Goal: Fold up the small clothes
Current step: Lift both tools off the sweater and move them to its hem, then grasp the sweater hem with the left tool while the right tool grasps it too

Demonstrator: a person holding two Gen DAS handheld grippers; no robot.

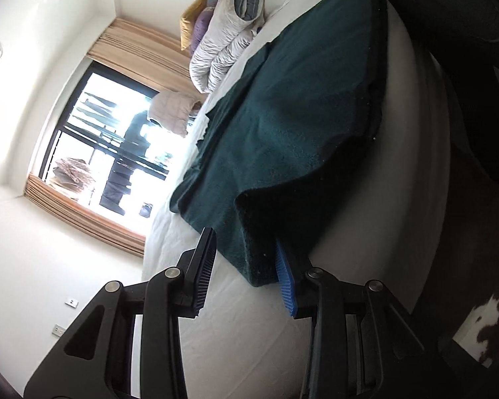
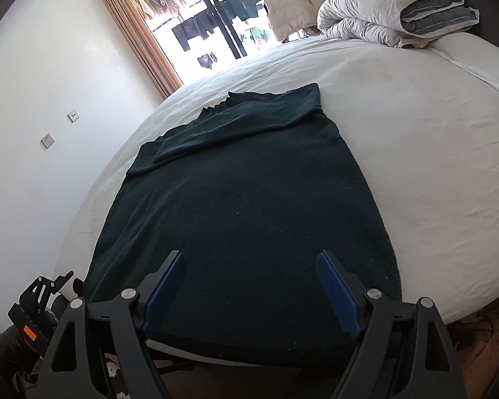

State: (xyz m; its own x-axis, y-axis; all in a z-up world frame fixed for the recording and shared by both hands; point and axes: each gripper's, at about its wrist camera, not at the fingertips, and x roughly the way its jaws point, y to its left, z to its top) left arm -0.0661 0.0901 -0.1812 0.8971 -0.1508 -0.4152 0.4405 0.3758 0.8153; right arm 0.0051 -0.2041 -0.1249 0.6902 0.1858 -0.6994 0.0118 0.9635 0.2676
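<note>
A: Where do we stand with the dark green sweater point(image 2: 243, 206)?

B: It lies flat on the white bed point(image 2: 415, 166), its hem along the near edge and the collar toward the window point(image 2: 216, 10). One sleeve is already folded across the chest. The rolled duvet point(image 2: 389, 16) sits at the far corner, well apart from it.

A: And our grippers?

B: Our left gripper point(image 1: 246, 266) has the near corner of the hem between its jaws. The blue pad point(image 1: 286, 276) touches the cloth, while the other finger point(image 1: 204, 259) stands clear of it, so we judge it not yet a grip. Our right gripper point(image 2: 251, 292) hovers over the hem with its jaws wide apart and nothing held.

A: How will the knit handle?

B: We expect it to be soft, thick and limp, with some weight. It should sag between two holds and drag on the sheet rather than slide. Its fuzzy surface ought to give the ribbed pads good purchase.

A: So where do we take hold?

B: At both hem corners, we think, pinching through all the layers, so that the edge lifts evenly.
</note>
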